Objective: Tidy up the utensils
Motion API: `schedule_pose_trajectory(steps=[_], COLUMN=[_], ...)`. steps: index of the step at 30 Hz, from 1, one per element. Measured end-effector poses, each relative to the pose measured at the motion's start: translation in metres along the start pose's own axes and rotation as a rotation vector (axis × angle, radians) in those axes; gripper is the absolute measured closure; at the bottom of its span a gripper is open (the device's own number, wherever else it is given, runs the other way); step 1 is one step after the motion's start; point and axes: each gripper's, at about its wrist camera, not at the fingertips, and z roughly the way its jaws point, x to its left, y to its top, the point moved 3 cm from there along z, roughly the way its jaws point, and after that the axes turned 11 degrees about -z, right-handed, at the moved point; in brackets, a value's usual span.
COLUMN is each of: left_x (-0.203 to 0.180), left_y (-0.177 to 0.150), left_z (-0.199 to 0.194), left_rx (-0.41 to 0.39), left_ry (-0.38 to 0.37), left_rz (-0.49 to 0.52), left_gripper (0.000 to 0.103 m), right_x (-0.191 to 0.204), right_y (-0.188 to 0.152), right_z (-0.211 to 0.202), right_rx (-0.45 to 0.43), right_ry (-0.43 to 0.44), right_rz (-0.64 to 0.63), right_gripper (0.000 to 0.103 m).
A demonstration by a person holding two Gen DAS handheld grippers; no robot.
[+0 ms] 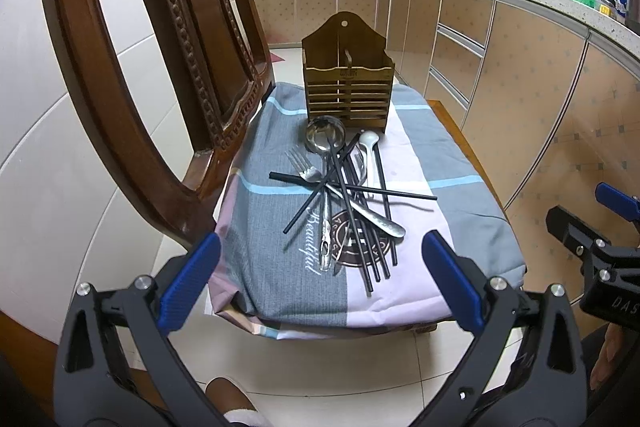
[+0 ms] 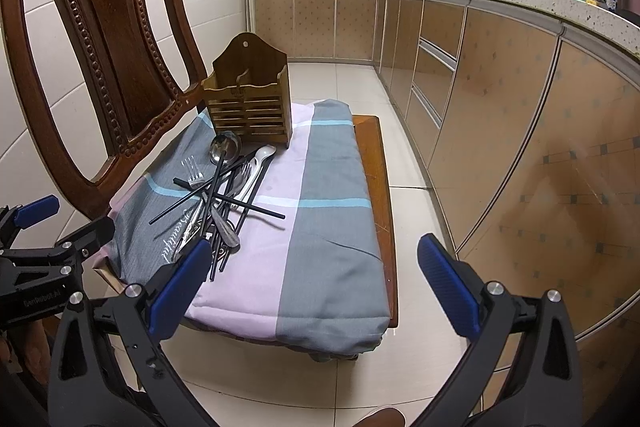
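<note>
Start of sorting. My left tool (image 1: 320, 283) and right tool (image 2: 316, 283) both stand apart, holding nothing. The utensil pile (image 1: 346, 195) lies tangled just ahead of the left tool; the wooden holder (image 1: 347, 83) stands beyond. Next I single out one piece.

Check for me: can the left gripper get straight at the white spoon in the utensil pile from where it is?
Probably yes. The left gripper is open and empty, facing the pile, with nothing between. The white spoon lies at the far side, its bowl exposed, but black chopsticks cross its handle, so go for the bowl end.
</note>
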Motion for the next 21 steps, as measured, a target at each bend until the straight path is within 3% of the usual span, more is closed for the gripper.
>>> schedule_pose_trajectory(steps=[21], left_x=[-0.0015], left_y=[-0.0022], left_z=[0.0007], left_rx=[0.011], left_ry=[0.002], left_rz=[0.008], left_gripper=[0.004], right_x=[0.0023], right_y=[-0.0011], right_z=[0.0027], right_rx=[0.006], right_ry=[0.016], right_rz=[-0.003], right_gripper=[0.003])
